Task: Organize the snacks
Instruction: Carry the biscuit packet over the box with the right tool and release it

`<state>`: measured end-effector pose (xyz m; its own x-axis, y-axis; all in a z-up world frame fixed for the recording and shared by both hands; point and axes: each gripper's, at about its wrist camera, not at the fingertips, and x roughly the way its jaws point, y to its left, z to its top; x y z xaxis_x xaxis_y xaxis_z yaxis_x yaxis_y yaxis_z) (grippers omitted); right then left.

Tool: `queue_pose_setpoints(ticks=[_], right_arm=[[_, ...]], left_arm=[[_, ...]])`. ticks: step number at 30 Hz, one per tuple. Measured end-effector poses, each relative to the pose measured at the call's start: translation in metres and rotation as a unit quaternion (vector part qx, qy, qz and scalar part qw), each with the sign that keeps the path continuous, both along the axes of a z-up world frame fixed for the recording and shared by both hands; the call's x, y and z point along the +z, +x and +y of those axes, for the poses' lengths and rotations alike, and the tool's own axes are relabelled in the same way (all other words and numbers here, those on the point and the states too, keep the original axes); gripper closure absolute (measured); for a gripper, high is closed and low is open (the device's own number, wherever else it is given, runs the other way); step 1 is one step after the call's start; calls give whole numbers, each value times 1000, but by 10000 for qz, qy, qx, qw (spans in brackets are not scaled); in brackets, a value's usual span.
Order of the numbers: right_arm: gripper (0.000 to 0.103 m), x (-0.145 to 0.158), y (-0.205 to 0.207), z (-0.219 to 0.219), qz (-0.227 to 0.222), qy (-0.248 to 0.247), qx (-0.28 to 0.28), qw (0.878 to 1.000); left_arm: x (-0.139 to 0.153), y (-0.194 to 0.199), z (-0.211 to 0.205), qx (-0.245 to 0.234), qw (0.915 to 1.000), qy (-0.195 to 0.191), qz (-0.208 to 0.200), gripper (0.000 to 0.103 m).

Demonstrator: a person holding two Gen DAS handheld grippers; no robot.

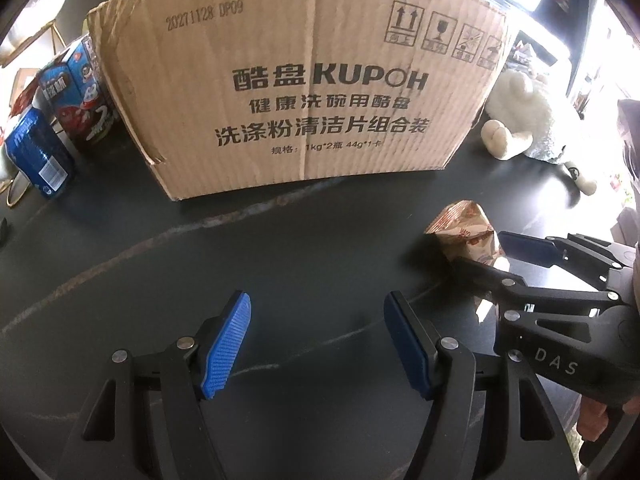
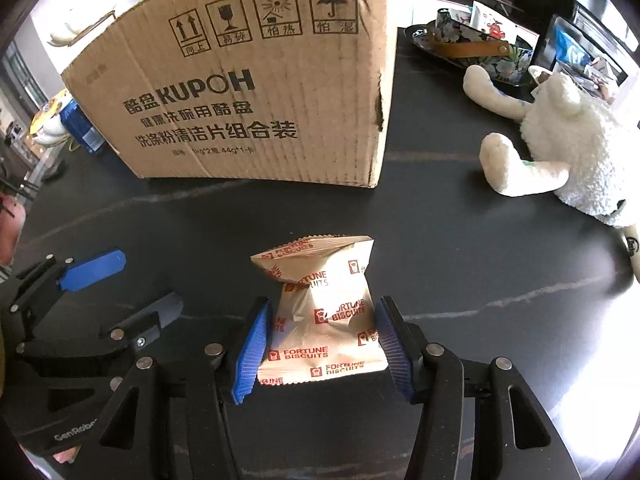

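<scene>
right wrist view: right gripper pinches the biscuit bag, standing on the table before the box. left gripper gapes, empty. the crinkly, puffy bag may slip out if squeezed near its edge.

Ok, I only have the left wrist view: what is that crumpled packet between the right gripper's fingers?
Observer: The biscuit packet reads "Fortune Biscuits" in red.
Operator: Is the grip square?
Observer: The right gripper has both blue pads against the packet's sides, on its lower half.
Operator: Anything beyond the plush toy?
Observer: A floral tray lies behind the plush toy, right of the cardboard box.
</scene>
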<state>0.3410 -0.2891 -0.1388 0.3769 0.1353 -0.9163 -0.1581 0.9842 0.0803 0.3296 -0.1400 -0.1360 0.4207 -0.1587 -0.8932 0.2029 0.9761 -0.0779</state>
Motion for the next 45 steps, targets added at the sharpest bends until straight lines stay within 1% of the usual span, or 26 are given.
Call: queue_pose_setpoints(ticks=[2, 8, 11, 13, 15, 17, 18, 19, 22, 24, 25, 27, 30, 37, 43, 45], right_arm=[[56, 0, -1, 1, -20, -40, 3, 10000], [57, 5, -7, 4, -191, -60, -185, 9996], [57, 12, -14, 7, -310, -55, -225, 9993], [57, 18, -19, 11, -415, -39, -273, 9988], [57, 25, -25, 13, -520, -34, -305, 9982], [57, 34, -30, 17, -683, -39, -315, 9972], [57, 38, -33, 19, -754, -53, -325, 9966], [57, 44, -36, 22, -863, -78, -336, 9957], [57, 57, -42, 27, -1071, -83, -358, 9936], [57, 66, -46, 30, -1231, -52, -392, 9916], [57, 70, -47, 32, -1285, -30, -401, 9909], [57, 79, -51, 35, -1400, 13, -419, 9893], [57, 91, -54, 39, -1548, 64, -446, 9869], [57, 114, -53, 43, -1852, 232, -575, 9808], [57, 134, -47, 49, -2106, 246, -596, 9754], [57, 140, -45, 52, -2209, 179, -587, 9734]], left_arm=[[0, 0, 1, 6, 10000, 0, 5, 35], [3, -7, 10, 61, 10000, 16, -65, 35], [15, -13, 19, 168, 9993, 61, -342, 37], [21, -15, 23, 126, 9991, 53, -402, 37], [27, -17, 27, 118, 9988, 24, -467, 45], [33, -21, 31, 141, 9983, 15, -562, 47], [37, -23, 33, 146, 9978, 10, -640, 52], [41, -24, 34, 134, 9975, 30, -693, 54], [53, -29, 39, 69, 9962, 49, -864, 66], [59, -31, 41, 16, 9957, -5, -930, 78], [64, -32, 43, -17, 9955, -60, -951, 81], [69, -33, 44, -76, 9949, -139, -994, 95], [81, -35, 46, -186, 9933, -223, -1116, 101], [112, -38, 52, -299, 9888, -279, -1436, 101], [134, -34, 59, -323, 9850, -318, -1664, 101], [144, -31, 61, -323, 9833, -301, -1767, 101]])
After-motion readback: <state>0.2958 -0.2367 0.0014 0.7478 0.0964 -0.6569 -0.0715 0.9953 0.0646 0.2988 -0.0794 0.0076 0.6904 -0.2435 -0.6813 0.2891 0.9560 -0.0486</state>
